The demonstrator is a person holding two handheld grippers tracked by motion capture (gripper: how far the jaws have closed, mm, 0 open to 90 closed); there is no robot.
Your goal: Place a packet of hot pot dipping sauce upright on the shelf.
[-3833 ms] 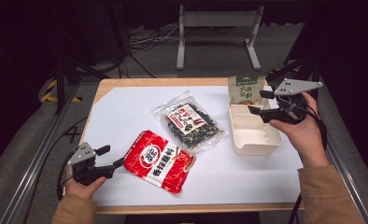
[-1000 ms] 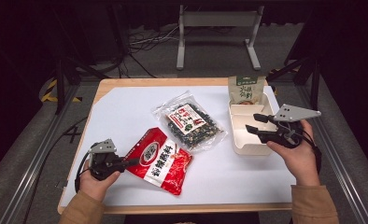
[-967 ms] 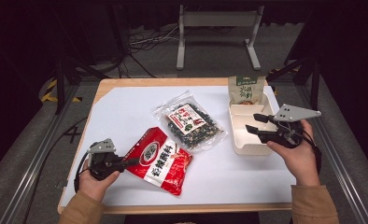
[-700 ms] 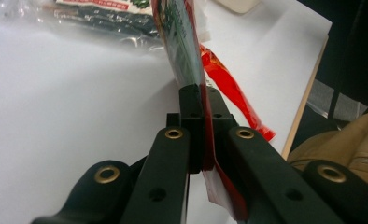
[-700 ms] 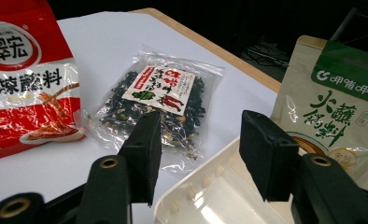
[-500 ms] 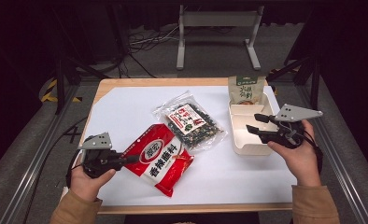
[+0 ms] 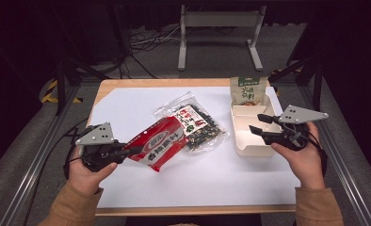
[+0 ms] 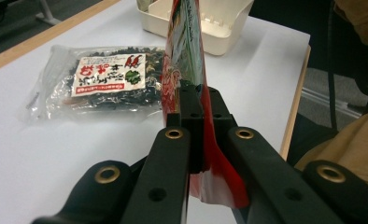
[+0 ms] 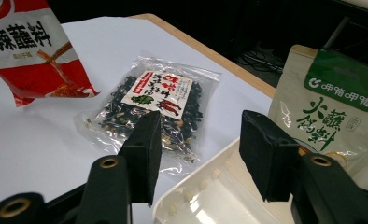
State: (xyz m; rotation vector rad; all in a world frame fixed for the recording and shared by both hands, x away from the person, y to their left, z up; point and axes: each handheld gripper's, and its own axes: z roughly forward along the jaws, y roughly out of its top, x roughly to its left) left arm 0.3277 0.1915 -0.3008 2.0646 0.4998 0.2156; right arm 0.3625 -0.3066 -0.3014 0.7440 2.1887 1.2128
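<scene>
Left claw (image 7: 129, 151): we squeeze it tight on one edge of the red packet (image 7: 159, 142).
Red packet: it sticks out from the left claw, lifted off the desk (image 7: 127, 101).
Right claw (image 7: 257, 124): we hold it open with nothing in it, over the cream tray (image 7: 249, 146).
See-through bag (image 7: 195, 125): it lies flat just past the red packet.
Green pouch (image 7: 247, 90): it stands in the tray, past the right claw.

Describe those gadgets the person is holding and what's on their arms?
Each hand holds a black claw tool: the left claw and right claw carry a grey three-cornered plate on top, with brass-coloured rivets along two black jaws and black cables trailing off. The sleeves are tan.
</scene>
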